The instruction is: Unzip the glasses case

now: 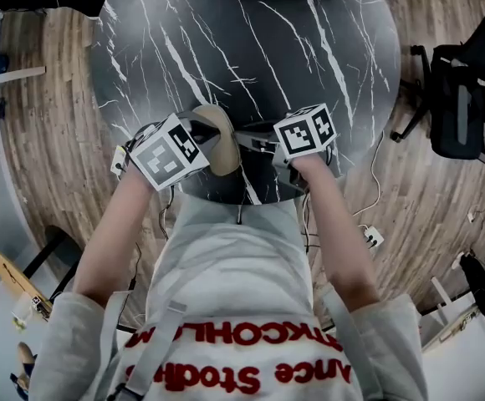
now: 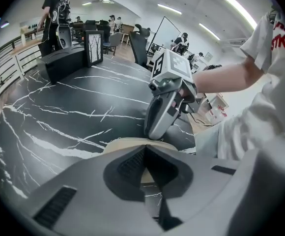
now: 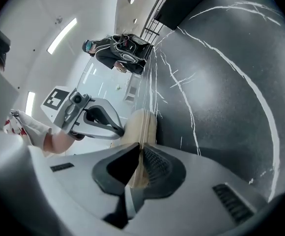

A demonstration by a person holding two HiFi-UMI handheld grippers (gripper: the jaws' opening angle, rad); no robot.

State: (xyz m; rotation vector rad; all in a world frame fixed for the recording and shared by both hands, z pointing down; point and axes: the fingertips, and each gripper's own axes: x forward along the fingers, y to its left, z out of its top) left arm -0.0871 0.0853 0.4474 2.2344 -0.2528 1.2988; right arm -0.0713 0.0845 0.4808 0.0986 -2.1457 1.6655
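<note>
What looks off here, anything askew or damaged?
Nothing is spilled or damaged. One oddity: the glasses case isn't flat on the table. It's tipped up by the near edge, pinched by the right gripper, with the shut left gripper at its other side.

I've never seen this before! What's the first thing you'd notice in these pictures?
A tan glasses case stands out at the near edge of the black, white-veined round table. The left hand-held gripper and the right hand-held gripper flank it, one on each side, with the right one pinching its edge.
</note>
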